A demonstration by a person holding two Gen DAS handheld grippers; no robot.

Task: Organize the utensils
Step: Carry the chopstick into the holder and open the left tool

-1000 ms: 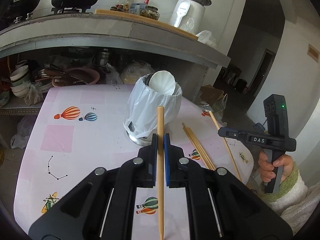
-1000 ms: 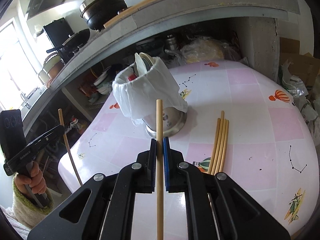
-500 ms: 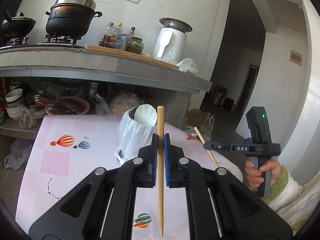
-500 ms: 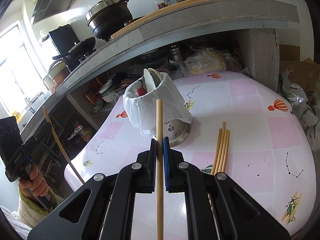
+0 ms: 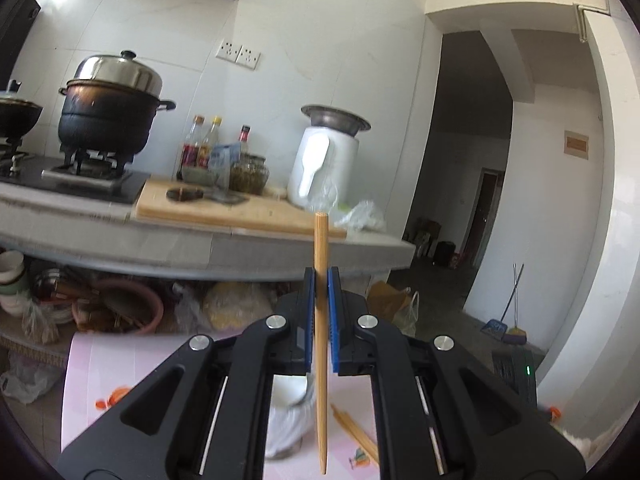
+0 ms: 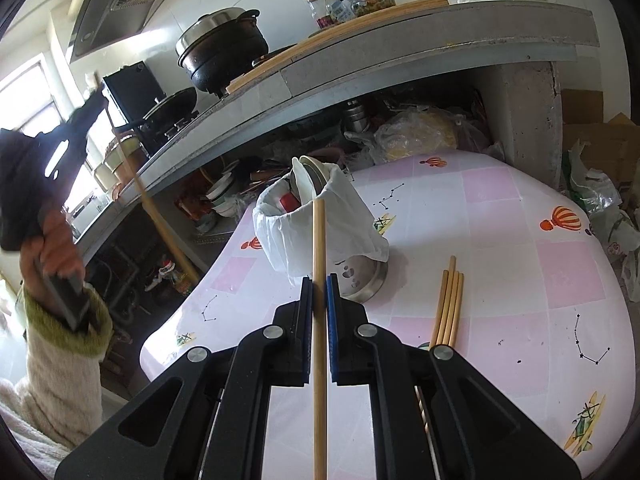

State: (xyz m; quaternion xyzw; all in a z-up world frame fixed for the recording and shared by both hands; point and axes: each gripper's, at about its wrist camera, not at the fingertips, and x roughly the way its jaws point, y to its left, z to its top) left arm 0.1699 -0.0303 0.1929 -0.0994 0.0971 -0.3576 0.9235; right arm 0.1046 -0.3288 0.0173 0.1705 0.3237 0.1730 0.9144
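Left tongs (image 5: 321, 280) pinch one chopstick (image 5: 321, 340) — right tongs (image 6: 319, 288) pinch another chopstick (image 6: 319, 320). Bag-lined utensil holder (image 6: 320, 228) upright on counter (image 6: 540, 280); four loose chopsticks (image 6: 448, 308) lie beside it.

Pink-tiled table (image 6: 560, 280): bagged holder (image 6: 320, 224), loose chopsticks (image 6: 448, 304).
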